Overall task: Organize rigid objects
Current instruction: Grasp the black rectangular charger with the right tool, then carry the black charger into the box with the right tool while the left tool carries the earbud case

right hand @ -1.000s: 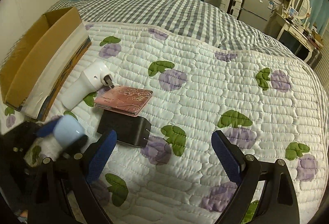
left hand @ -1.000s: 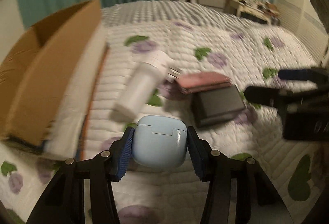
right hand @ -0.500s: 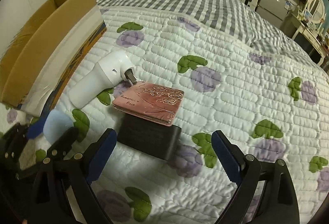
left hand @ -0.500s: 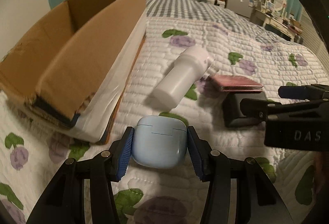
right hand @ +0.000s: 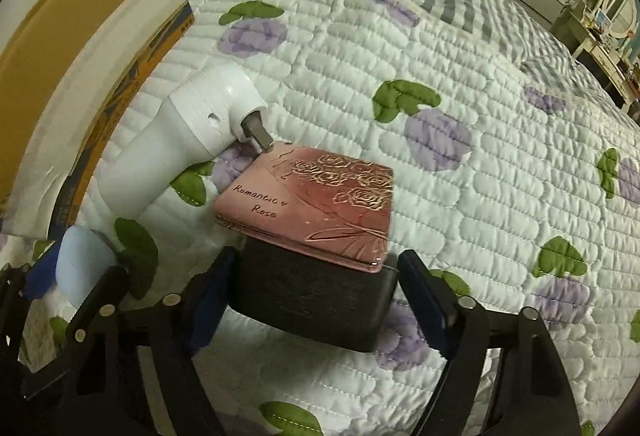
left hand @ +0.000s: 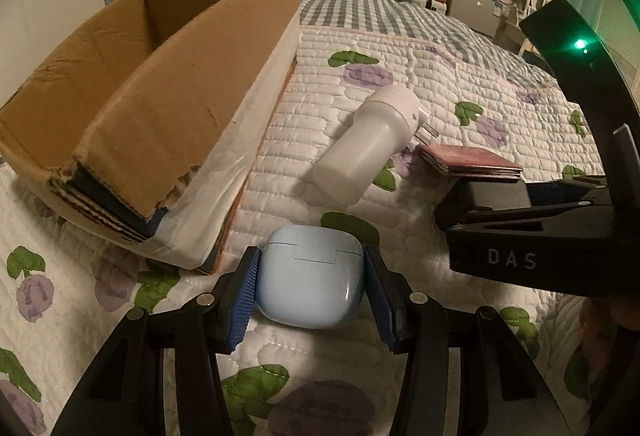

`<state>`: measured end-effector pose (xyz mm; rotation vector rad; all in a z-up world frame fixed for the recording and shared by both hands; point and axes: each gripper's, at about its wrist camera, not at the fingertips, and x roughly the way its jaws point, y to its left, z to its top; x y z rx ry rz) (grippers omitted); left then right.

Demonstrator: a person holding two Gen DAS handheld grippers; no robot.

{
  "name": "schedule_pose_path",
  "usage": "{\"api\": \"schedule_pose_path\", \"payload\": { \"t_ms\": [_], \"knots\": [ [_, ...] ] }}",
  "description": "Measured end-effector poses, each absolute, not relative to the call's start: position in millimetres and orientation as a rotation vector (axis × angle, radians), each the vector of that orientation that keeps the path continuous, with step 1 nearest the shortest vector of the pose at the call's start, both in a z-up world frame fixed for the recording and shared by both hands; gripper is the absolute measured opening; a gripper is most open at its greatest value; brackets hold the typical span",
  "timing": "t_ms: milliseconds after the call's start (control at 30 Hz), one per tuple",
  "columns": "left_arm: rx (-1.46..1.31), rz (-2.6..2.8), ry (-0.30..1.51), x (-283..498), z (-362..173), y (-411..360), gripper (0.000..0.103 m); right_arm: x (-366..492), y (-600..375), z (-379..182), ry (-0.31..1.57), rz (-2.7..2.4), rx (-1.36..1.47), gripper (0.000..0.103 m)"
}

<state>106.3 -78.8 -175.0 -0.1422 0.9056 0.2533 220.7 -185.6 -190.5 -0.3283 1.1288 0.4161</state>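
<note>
Blue case [left hand: 311,288] clamped in left tool [left hand: 311,294] (cardboard box [left hand: 160,108] beside) — quilt [left hand: 360,48] below.

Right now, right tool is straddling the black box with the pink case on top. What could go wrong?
1. The pink case lies loose on the black box, overhanging it; lifting the box could tip it off.
2. The white device's metal tip touches the case, so it may get dragged.
3. The right tool, jaws just closing, still shows gaps; an off-centre squeeze may twist the box.
</note>
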Motion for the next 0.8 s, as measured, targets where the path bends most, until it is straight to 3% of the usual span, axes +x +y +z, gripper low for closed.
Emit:
{"api": "schedule_pose_path", "payload": {
  "t_ms": [367,800],
  "knots": [
    [-0.126,0.217,0.903,98.4,-168.2,-84.0,0.051,185.4,-208.1,-181.8,1.063,0.435,-0.320,0.075],
    [-0.099,0.124,0.844,65.2,-127.3,-85.3,0.051,142.6,-228.2,-134.0,0.996,0.380,-0.266,0.074]
  ]
}}
